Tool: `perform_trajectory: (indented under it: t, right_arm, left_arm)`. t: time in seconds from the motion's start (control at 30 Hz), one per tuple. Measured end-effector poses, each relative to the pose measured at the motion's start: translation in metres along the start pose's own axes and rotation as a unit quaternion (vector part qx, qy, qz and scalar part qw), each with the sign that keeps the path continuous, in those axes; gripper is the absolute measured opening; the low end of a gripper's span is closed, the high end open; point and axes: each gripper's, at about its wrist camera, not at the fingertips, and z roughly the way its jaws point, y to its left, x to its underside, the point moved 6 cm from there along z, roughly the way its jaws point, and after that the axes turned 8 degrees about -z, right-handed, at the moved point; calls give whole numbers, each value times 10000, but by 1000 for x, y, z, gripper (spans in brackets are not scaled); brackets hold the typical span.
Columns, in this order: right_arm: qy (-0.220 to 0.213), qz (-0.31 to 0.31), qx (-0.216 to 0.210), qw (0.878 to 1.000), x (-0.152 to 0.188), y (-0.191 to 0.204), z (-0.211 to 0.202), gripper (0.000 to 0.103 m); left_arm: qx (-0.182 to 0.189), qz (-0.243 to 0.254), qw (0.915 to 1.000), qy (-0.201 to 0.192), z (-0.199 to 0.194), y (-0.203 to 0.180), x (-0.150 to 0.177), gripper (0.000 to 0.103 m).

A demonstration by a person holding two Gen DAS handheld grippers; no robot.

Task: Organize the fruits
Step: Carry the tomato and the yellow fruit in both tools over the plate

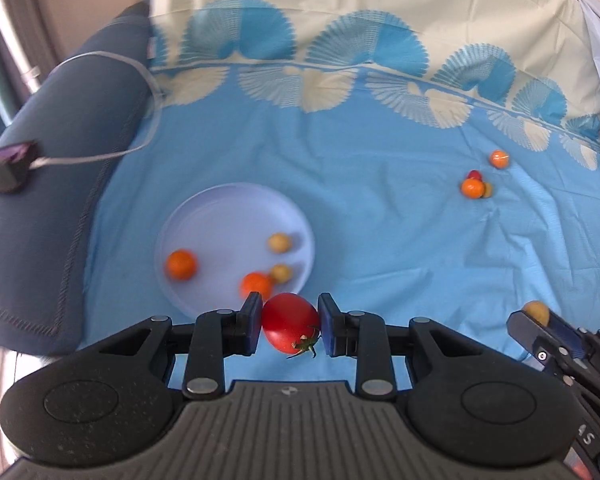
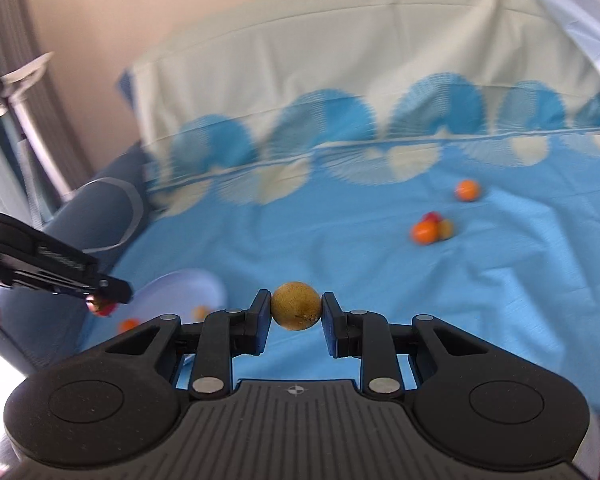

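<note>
I have my left gripper [image 1: 290,326] clamped on a red tomato [image 1: 291,328], its pads pressing both flanks so the round skin cannot slip; the green stalk end points back toward me. I hold it just at the near rim of the plate [image 1: 220,208], which I judge to be the gathering place, since two orange fruits [image 1: 181,265] and two small yellowish ones [image 1: 279,243] already lie on it. The tomato sits low beside that rim so that, when let go, it should roll little.

My right gripper [image 2: 296,308] is closed on a round yellow-brown fruit [image 2: 296,305], pinched across its widest part. It hangs over the blue cloth [image 2: 500,300], to the right of the plate and somewhat apart from it, waiting its turn, I think, so the two tools do not crowd the rim together.

Far from the plate, to its right, a small cluster [image 1: 476,185] of orange, red and yellowish pieces touch one another, and a lone orange one [image 1: 499,158] lies just beyond them. Those are not yet gathered.
</note>
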Motion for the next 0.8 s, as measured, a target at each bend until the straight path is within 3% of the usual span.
perform_trajectory:
  t: [0.17, 0.33, 0.8]
  right_arm:
    - [-40, -570, -423, 9975, 7, 68, -33, 28]
    - [-14, -1097, -636, 9919, 19, 116, -51, 28]
    - [-98, -1365, -535, 9891, 20, 138, -74, 28]
  left_arm:
    - [-128, -357, 9991, -171, -29, 54, 27, 33]
    - [-141, -503, 9979, -370, -49, 79, 48, 33]
    - [151, -843, 9956, -384, -59, 92, 68, 33]
